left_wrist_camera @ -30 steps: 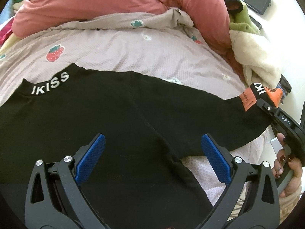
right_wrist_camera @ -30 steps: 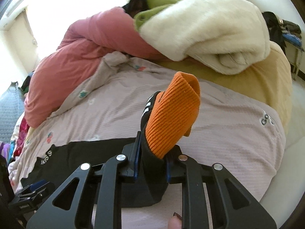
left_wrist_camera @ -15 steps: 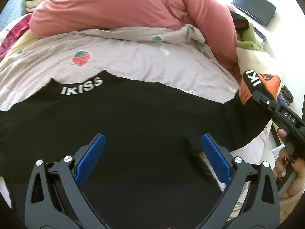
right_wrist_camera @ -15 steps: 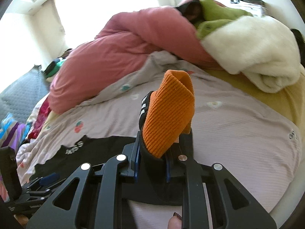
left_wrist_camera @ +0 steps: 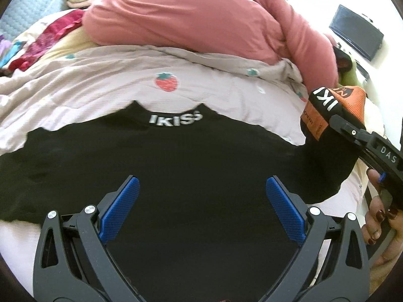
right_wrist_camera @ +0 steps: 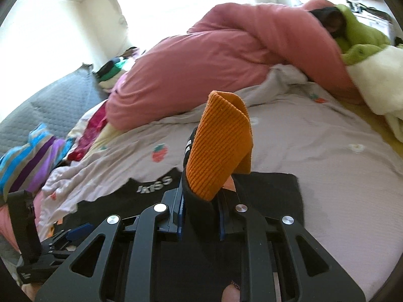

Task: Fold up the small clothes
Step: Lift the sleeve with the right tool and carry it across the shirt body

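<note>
Black pants (left_wrist_camera: 176,156) with a white "IKISS" waistband lie spread on the pale bedsheet (left_wrist_camera: 105,88). My left gripper (left_wrist_camera: 201,198) is open and empty, hovering just above the black cloth. My right gripper (right_wrist_camera: 200,214) is shut on the pants' leg end, with its orange ribbed cuff (right_wrist_camera: 221,146) standing up above the jaws. In the left wrist view the right gripper (left_wrist_camera: 337,123) holds that cuff (left_wrist_camera: 352,98) lifted at the right, the leg drawn over toward the body of the pants.
A big pink duvet (left_wrist_camera: 201,20) lies across the back of the bed. A white fleece blanket (right_wrist_camera: 377,80) and green cloth (right_wrist_camera: 357,40) sit at the right. Striped and red clothes (right_wrist_camera: 32,156) pile at the left. A dark screen (left_wrist_camera: 356,32) stands at the far right.
My right gripper has carried the orange-cuffed leg leftward, over the pants. The left gripper has shifted left along the pants and stays open.
</note>
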A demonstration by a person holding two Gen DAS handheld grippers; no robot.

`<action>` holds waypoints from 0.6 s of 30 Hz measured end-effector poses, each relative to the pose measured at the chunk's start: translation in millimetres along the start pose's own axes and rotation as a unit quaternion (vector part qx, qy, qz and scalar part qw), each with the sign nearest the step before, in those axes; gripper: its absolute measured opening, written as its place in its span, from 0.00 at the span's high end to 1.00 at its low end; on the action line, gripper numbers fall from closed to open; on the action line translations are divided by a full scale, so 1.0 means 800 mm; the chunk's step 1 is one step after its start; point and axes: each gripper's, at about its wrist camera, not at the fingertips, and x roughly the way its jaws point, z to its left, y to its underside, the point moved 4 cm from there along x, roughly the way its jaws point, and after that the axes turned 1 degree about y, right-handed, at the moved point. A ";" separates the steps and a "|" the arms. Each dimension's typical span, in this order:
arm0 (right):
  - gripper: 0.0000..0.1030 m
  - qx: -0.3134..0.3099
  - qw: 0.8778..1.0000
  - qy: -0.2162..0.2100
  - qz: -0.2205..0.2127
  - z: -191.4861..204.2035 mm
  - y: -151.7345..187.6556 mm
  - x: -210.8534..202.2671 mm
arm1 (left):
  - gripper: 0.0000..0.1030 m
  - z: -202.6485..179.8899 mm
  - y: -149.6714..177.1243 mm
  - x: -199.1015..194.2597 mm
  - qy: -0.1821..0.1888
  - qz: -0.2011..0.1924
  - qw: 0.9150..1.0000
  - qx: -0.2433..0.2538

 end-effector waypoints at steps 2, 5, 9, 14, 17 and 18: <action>0.83 -0.009 1.000 -0.012 0.007 0.019 0.002 0.009 | 0.08 0.017 0.000 -0.005 -0.013 -0.001 1.000 -0.008; 0.83 -0.021 0.999 -0.023 0.018 0.043 0.007 0.021 | 0.08 0.044 0.004 -0.011 -0.031 -0.001 0.999 -0.027; 0.83 -0.041 0.998 -0.039 0.037 0.076 0.018 0.043 | 0.08 0.082 0.010 -0.020 -0.034 0.000 0.997 -0.065; 0.80 -0.072 0.995 -0.043 0.052 0.114 0.036 0.075 | 0.08 0.116 0.016 -0.035 -0.034 -0.006 0.994 -0.103; 0.79 -0.079 0.993 -0.044 0.071 0.127 0.049 0.096 | 0.08 0.133 0.021 -0.043 -0.036 -0.008 0.992 -0.118; 0.76 -0.080 0.993 -0.049 0.077 0.131 0.054 0.102 | 0.08 0.138 0.023 -0.045 -0.037 -0.008 0.992 -0.124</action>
